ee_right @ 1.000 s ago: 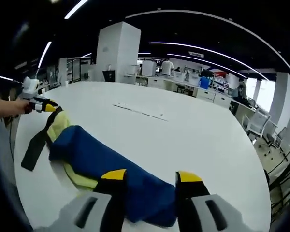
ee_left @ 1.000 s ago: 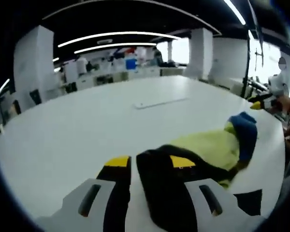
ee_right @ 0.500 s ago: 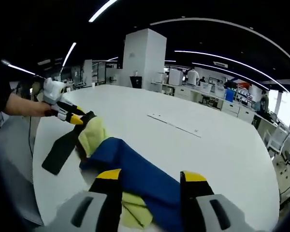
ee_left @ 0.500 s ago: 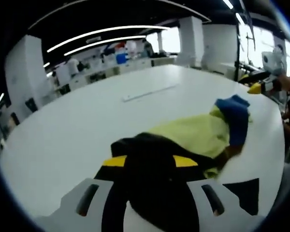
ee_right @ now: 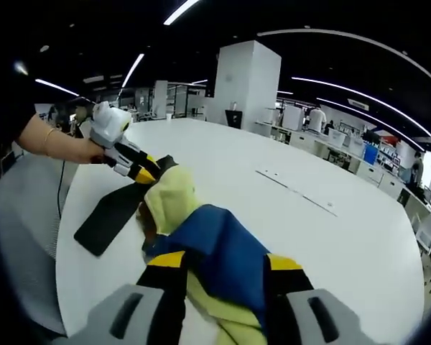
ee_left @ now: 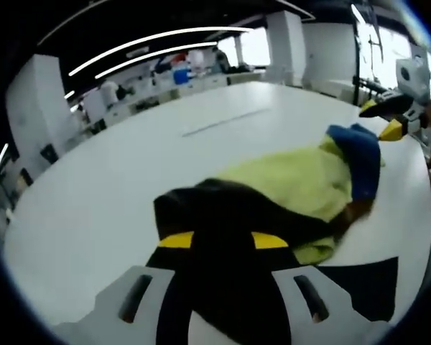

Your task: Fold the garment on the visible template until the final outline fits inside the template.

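I am looking at a large white round-edged table [ee_left: 115, 180] that is carrying everything here, and its smooth top is spreading far back toward the office behind. Lying on it is a bunched garment of yellow-green, blue and black fabric [ee_left: 302, 187]; in the right gripper view I am seeing the same garment [ee_right: 201, 244] heaped near the table's close edge, its black part trailing flat over the white surface. A dark flat patch [ee_left: 366, 284] is showing on the tabletop just beside the cloth, though I cannot tell what it is. Farther back, a thin pale strip [ee_left: 226, 121] is lying flat on the table, well apart from the garment.
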The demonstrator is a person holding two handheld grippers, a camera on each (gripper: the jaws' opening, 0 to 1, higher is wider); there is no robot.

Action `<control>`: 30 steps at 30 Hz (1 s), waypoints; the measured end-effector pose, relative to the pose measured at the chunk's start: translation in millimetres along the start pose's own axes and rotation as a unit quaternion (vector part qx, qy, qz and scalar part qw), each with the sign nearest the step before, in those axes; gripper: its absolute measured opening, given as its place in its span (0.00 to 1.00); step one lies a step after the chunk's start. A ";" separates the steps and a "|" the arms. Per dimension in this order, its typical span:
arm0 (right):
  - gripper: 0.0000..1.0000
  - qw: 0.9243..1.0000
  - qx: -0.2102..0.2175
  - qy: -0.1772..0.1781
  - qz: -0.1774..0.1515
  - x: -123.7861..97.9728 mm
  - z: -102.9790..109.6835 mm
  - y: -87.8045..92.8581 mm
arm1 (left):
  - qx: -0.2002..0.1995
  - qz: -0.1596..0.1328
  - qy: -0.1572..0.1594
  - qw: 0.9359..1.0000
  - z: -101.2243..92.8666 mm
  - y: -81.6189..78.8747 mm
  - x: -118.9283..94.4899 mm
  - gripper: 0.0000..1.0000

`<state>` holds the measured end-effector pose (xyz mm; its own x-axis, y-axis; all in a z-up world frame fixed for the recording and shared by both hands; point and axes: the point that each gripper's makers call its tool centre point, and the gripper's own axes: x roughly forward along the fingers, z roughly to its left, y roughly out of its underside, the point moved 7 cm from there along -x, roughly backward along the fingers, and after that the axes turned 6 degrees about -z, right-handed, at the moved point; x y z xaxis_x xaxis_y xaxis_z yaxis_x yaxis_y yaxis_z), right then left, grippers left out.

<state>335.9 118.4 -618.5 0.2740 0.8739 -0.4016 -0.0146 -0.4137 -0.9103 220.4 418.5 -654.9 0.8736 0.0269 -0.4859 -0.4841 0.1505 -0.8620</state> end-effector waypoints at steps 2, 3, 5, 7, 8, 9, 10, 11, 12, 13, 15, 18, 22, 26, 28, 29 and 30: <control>0.37 1.000 -0.003 -0.004 -0.002 4.3 2.7 0.2 | 0.001 0.003 -0.007 1.000 1.6 1.4 0.0 0.21; 0.36 1.000 -0.005 -0.006 -0.003 6.8 4.2 0.3 | 0.012 0.009 -0.018 1.000 4.3 2.5 -0.9 0.19; 0.34 1.000 -0.007 -0.009 -0.006 9.7 6.6 -0.3 | 0.019 0.012 -0.026 0.999 6.6 3.3 -2.0 0.16; 0.32 1.000 -0.013 -0.013 -0.007 13.6 9.1 -0.8 | 0.025 0.012 -0.034 0.999 8.7 4.0 -3.6 0.15; 0.30 1.000 -0.014 -0.015 -0.009 14.4 10.5 -1.6 | 0.029 0.014 -0.038 0.999 9.6 4.7 -4.2 0.15; 0.28 1.000 -0.016 -0.016 -0.011 15.3 11.2 -2.1 | 0.031 0.016 -0.041 0.999 10.3 5.5 -4.5 0.14; 0.25 1.000 -0.019 -0.015 -0.013 16.5 12.0 -2.8 | 0.031 0.021 -0.041 0.998 11.1 7.4 -4.5 0.12; 0.23 1.000 -0.020 -0.016 -0.014 17.0 12.2 -3.1 | 0.023 0.023 -0.040 0.999 11.0 8.9 -4.7 0.10; 0.21 1.000 -0.020 -0.015 -0.015 17.7 12.0 -3.6 | 0.007 0.028 -0.038 0.999 10.6 11.3 -4.9 0.07; 0.19 1.000 -0.021 -0.014 -0.016 18.2 11.9 -4.0 | 0.005 0.033 -0.038 0.999 11.3 12.7 -4.9 0.03; 0.16 1.000 -0.022 -0.013 -0.018 19.4 11.7 -4.5 | 0.007 0.038 -0.038 0.999 12.2 14.5 -5.2 0.00; 0.04 0.999 -0.022 -0.015 -0.024 20.3 12.6 -6.5 | -0.001 0.041 -0.040 0.998 14.9 16.0 -7.5 0.00; 0.00 0.999 -0.022 -0.013 -0.029 21.8 12.4 -9.2 | -0.002 0.038 -0.034 0.999 16.5 15.4 -10.7 0.00; 0.00 0.999 -0.020 -0.009 -0.037 19.9 9.9 -14.6 | 0.004 0.025 -0.029 0.999 19.1 8.7 -18.7 0.00; 0.00 0.999 -0.018 -0.008 -0.042 17.7 8.2 -18.8 | 0.006 0.010 -0.025 1.000 20.4 2.6 -22.9 0.00; 0.00 0.999 -0.020 -0.007 -0.045 16.4 6.7 -21.5 | 0.007 0.005 -0.023 1.000 21.4 -0.9 -25.2 0.00; 0.00 0.999 -0.021 -0.006 -0.046 15.5 5.6 -23.5 | 0.009 0.005 -0.019 1.000 22.0 -3.0 -26.0 0.00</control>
<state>335.1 143.1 -603.8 0.2601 0.9119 -0.3174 0.0509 -0.3412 -0.9386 200.2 439.1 -636.5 0.8700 0.0661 -0.4886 -0.4924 0.1681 -0.8540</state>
